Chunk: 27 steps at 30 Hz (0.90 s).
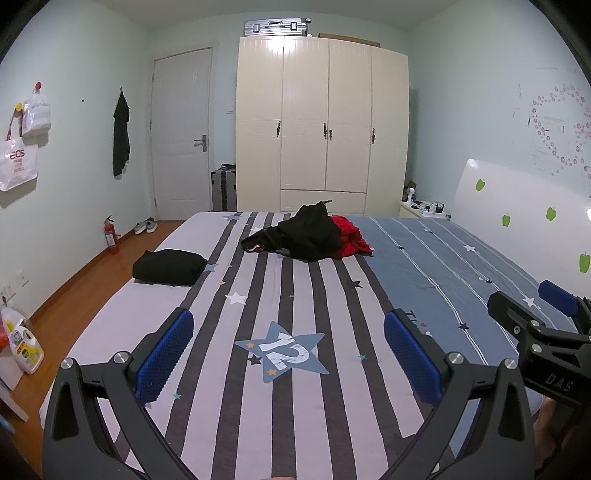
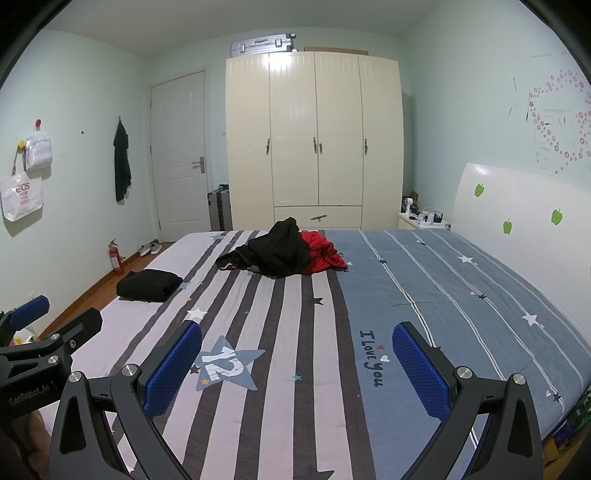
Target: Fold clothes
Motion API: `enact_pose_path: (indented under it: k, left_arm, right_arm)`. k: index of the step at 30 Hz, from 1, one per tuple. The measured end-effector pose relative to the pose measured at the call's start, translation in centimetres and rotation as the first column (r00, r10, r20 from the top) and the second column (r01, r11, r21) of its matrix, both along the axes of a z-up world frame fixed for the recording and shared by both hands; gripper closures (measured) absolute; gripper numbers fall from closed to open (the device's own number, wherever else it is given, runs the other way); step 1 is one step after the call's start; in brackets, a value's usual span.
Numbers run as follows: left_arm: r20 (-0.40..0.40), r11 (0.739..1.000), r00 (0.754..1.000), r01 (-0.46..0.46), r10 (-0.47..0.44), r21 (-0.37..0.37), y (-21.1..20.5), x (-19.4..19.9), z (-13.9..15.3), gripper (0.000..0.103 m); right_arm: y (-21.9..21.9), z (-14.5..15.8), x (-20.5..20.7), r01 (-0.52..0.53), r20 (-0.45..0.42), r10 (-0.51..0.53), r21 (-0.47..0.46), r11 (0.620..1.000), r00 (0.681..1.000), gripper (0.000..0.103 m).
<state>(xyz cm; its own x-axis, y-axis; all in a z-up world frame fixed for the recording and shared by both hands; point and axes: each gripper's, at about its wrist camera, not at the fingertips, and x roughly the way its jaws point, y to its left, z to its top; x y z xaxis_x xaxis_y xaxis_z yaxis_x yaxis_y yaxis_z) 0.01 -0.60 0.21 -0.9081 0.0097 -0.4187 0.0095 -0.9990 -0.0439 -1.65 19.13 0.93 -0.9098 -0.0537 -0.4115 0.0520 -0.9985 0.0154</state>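
A heap of unfolded clothes lies mid-bed toward the far side: a black garment [image 1: 306, 234] [image 2: 275, 249] over a red garment [image 1: 351, 236] [image 2: 321, 253]. A folded black garment [image 1: 169, 266] [image 2: 149, 285] rests near the bed's left edge. My left gripper [image 1: 288, 354] hovers open over the striped bedspread [image 1: 258, 295] near the front, nothing between its blue pads. My right gripper [image 2: 297, 369] is open too, empty, beside it on the right. Each gripper shows at the other view's edge: the right gripper [image 1: 532, 306] and the left gripper [image 2: 55, 314].
A cream wardrobe [image 1: 321, 125] stands behind the bed, a suitcase [image 1: 277, 26] on top. A white headboard [image 1: 524, 221] runs along the right. On the left floor are a fire extinguisher [image 1: 111, 236], shoes [image 1: 144, 226] and a detergent bottle [image 1: 26, 345]. Bags [image 1: 18, 162] hang on the left wall.
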Motion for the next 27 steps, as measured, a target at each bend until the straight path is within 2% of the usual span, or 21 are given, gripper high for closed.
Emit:
enact_pose_path:
  k: [27]
  left_arm:
    - [0.001, 1.000, 1.000, 0.000, 0.000, 0.001, -0.16, 0.31, -0.20, 0.001]
  right_arm:
    - [0.32, -0.10, 0.17, 0.002, 0.001, -0.002, -0.002, 1.000, 1.000, 0.001]
